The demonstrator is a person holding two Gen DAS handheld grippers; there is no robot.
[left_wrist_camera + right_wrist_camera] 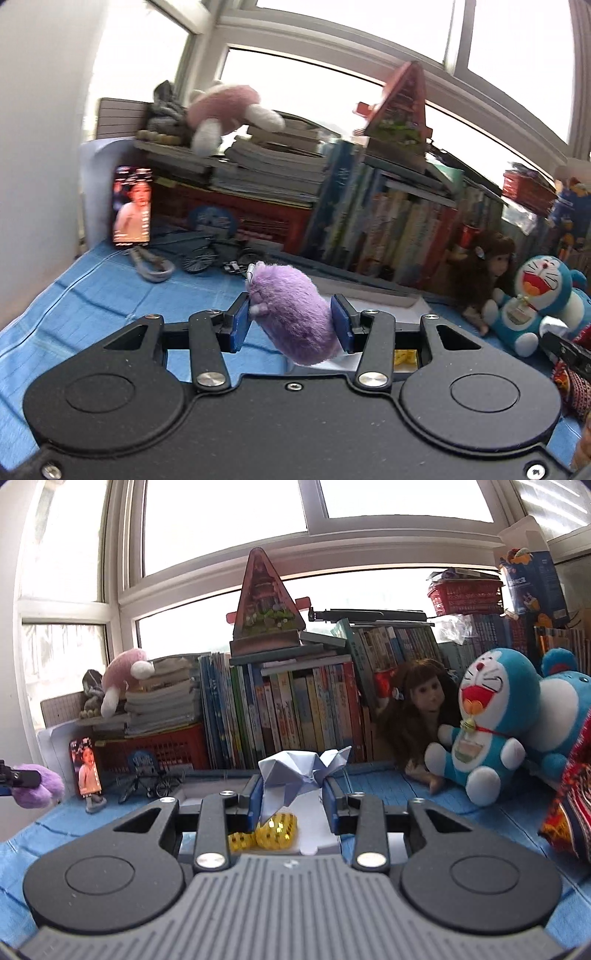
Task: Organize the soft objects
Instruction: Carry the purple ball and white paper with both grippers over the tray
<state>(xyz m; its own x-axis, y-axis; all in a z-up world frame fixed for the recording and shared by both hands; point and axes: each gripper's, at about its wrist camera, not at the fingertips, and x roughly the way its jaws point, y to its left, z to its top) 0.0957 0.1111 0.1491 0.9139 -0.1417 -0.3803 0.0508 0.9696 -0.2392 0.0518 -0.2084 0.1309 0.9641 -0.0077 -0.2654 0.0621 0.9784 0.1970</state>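
both grippers were loaded: left gripper (291, 321) pinched a fluffy purple plush toy (291, 314), right gripper (293, 799) pinched a folded pale-blue paper figure (295, 775), both above the blue cloth (92, 295); neither looked placed yet.

A fuzzy purple plush toy (291, 314) hangs tilted, clamped between the left tongs (291, 325), while a folded pale-blue paper figure (299, 775) sits pinched upright in the right tongs (293, 801).
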